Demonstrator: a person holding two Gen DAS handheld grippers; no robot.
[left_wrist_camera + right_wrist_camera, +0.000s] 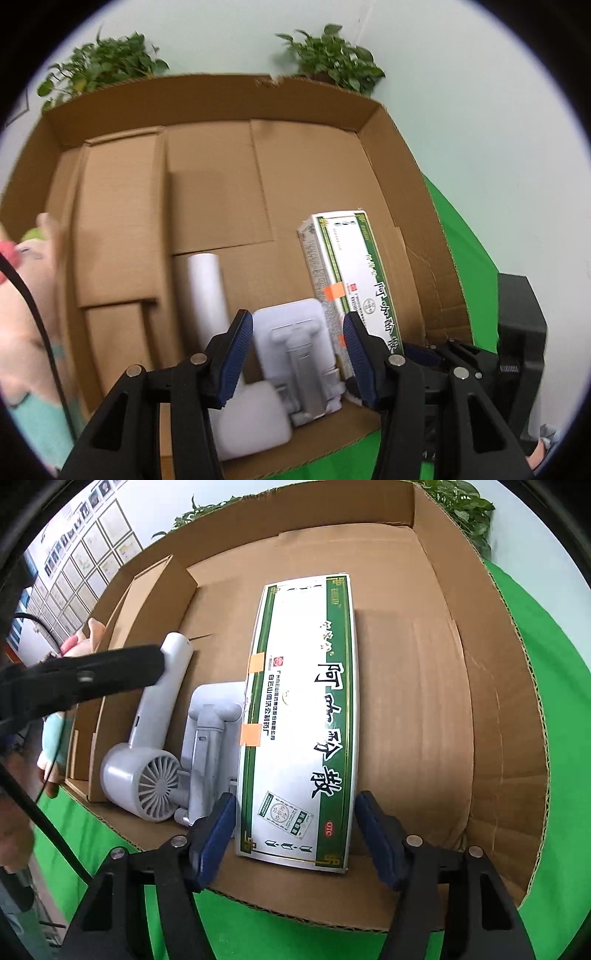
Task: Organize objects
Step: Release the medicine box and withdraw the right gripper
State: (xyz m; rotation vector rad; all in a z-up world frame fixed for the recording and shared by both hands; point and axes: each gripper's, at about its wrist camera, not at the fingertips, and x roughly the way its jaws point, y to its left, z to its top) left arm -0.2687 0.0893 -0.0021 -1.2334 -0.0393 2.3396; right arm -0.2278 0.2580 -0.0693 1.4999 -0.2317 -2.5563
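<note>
a shallow cardboard box (491,686) sat on a green cloth (561,709), and three things lay side by side along its near edge. the medicine carton (299,716), white with green borders and two orange tape tabs on its left edge, lay flat on the box floor with its long side running from near to far. just left of it, touching or nearly so, lay a white phone stand (207,746), and left of that a white handheld fan (147,775) with its round grille facing the near side and its handle pointing away toward the far wall. a folded cardboard insert (155,602) stood along the left wall of the box. the right gripper (295,834) hung over the near end of the medicine carton with its blue pads spread wide on either side of it, not touching it. the left gripper (297,354) hovered above the phone stand (295,354), its jaws parted with the stand showing between them and no clear contact; in the right wrist view its black arm crossed over the fan handle. in the left wrist view the fan (221,332) appeared partly behind the left pad, and the medicine carton (343,280) lay just right of the stand. a pink and teal plush toy (26,302) sat outside the box on the left. potted plants (332,55) stood beyond the far wall.
</note>
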